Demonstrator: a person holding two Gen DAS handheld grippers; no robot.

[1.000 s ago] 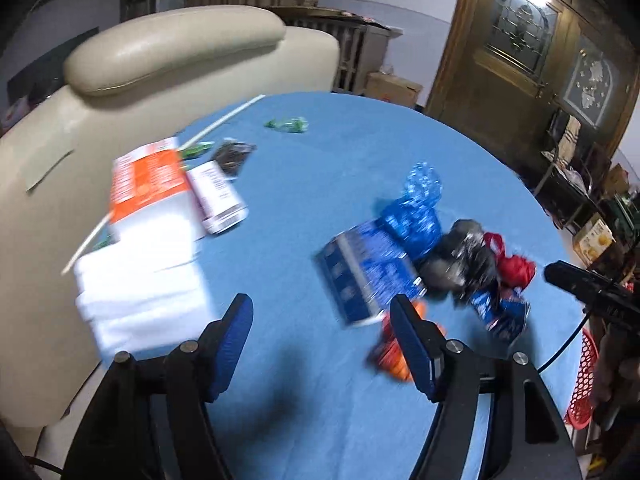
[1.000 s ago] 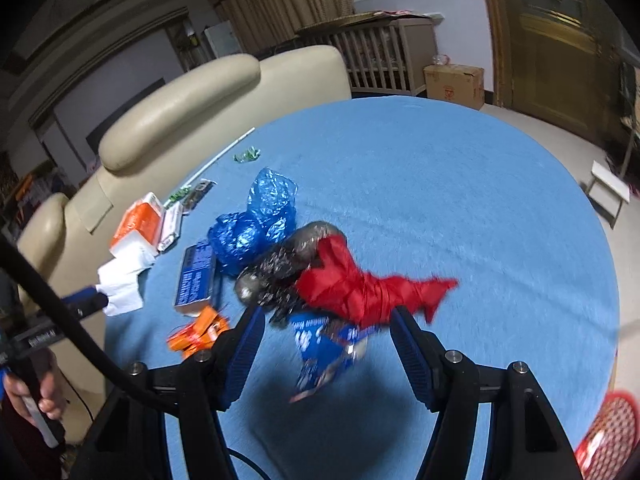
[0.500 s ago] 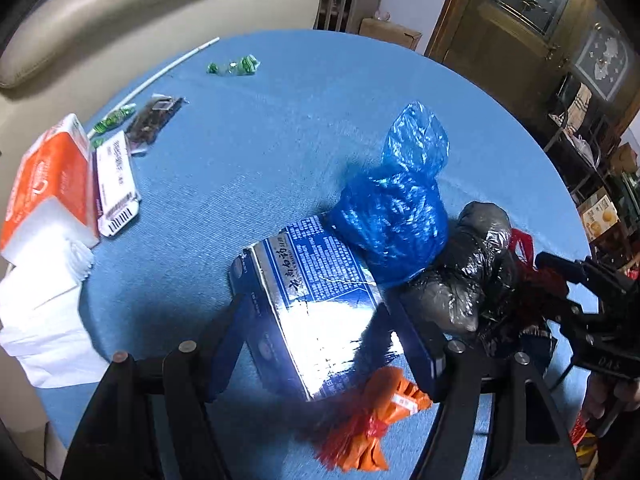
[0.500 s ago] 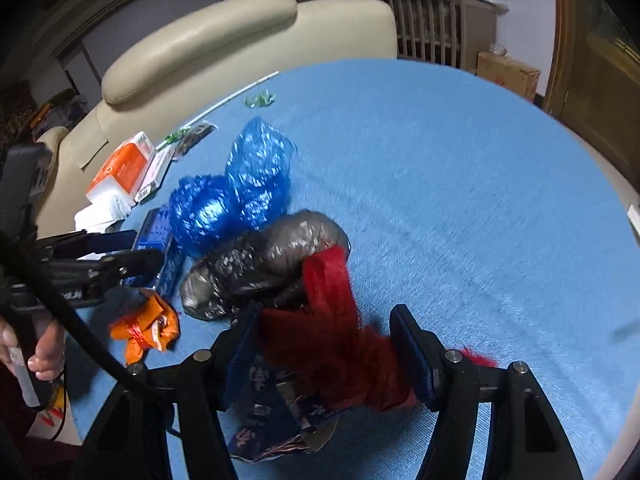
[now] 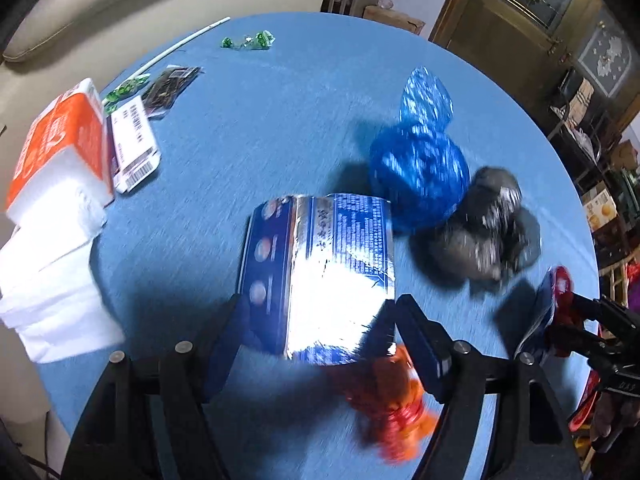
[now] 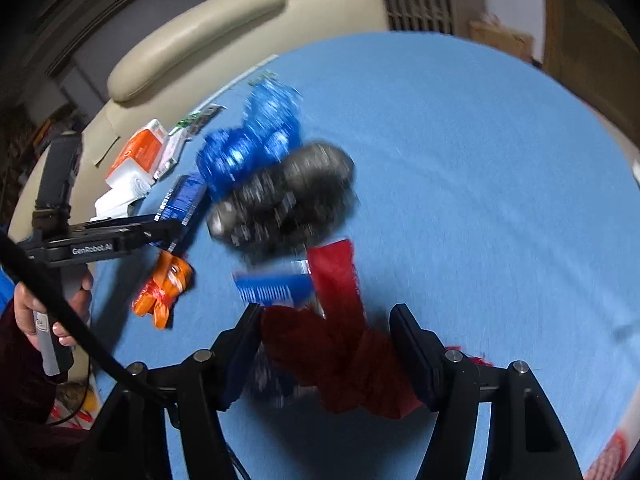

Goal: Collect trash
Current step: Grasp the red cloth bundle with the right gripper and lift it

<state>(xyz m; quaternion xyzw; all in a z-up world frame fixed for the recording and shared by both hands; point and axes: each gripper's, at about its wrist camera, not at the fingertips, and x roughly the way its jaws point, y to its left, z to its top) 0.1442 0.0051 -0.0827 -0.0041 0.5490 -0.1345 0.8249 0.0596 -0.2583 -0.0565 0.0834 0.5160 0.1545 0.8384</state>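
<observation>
On the round blue table (image 5: 280, 128), the left gripper (image 5: 320, 320) has its jaws spread around the near end of a blue-and-silver box (image 5: 324, 264), apparently not yet clamped. The right gripper (image 6: 326, 340) straddles a red bag (image 6: 344, 344), jaws wide. Blue bag (image 5: 420, 176), black bag (image 5: 484, 228) and orange wrapper (image 5: 392, 404) lie nearby

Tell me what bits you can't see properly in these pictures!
- Black bag: right wrist view, smeared by motion blur; no detail shows.
- Orange wrapper: left wrist view, blurred and partly behind a finger.
- Red bag: right wrist view, its lower end is hidden between the fingers.
- Blue box: left wrist view, its print is blurred and unreadable.
- Green wrappers: left wrist view, too small to identify.
</observation>
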